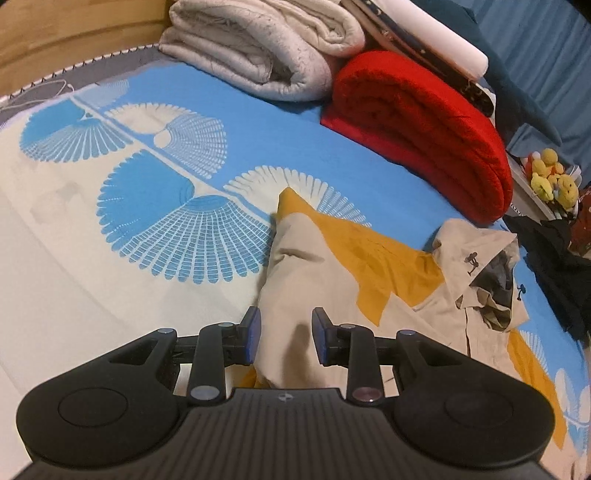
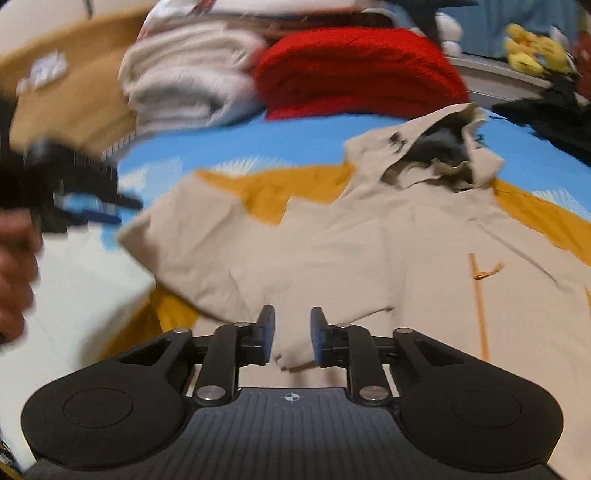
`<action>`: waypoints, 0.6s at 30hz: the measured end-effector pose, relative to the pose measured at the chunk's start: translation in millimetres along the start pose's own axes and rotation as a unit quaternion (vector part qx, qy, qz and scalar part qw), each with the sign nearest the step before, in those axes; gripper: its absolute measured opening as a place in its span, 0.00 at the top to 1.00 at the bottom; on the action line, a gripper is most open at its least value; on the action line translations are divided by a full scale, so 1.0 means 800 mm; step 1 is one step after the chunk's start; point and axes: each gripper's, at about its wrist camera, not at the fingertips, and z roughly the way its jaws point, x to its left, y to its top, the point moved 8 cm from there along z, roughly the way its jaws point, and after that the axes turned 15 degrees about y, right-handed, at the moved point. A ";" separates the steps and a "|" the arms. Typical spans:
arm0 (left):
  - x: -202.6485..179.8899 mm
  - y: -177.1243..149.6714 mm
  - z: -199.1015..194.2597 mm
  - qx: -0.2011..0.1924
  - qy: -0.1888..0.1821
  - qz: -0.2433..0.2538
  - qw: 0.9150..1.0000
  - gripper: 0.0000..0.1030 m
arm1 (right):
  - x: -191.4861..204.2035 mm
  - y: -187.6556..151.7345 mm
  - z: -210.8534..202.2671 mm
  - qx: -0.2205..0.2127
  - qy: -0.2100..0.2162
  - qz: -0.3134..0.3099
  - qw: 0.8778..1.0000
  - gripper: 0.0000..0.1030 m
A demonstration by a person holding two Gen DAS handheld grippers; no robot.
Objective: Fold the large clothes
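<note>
A beige jacket (image 2: pixel 332 258) with mustard-yellow panels and a hood (image 2: pixel 436 147) lies spread on the blue and white bed sheet (image 1: pixel 147 184). In the left wrist view its sleeve (image 1: pixel 291 266) is folded over the body, and the hood (image 1: pixel 480 266) lies to the right. My left gripper (image 1: pixel 286 328) stands open just over that sleeve, with beige cloth in the gap and the pads apart from it. My right gripper (image 2: pixel 293 325) is open above the jacket's lower beige edge and holds nothing. The right wrist view is blurred; it shows the left gripper (image 2: pixel 92 210) and a hand (image 2: pixel 14 266) at the far left.
A rolled red blanket (image 1: pixel 424 129) and a folded grey-white quilt (image 1: pixel 258 48) lie at the head of the bed by the wooden headboard (image 1: pixel 55 33). Dark clothes (image 1: pixel 554 266) and yellow plush toys (image 1: pixel 550 177) sit past the right edge.
</note>
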 end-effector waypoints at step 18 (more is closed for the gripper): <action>0.007 0.015 0.009 0.008 -0.001 -0.016 1.000 0.68 | 0.026 -0.044 0.074 0.097 -0.104 -0.261 0.955 0.97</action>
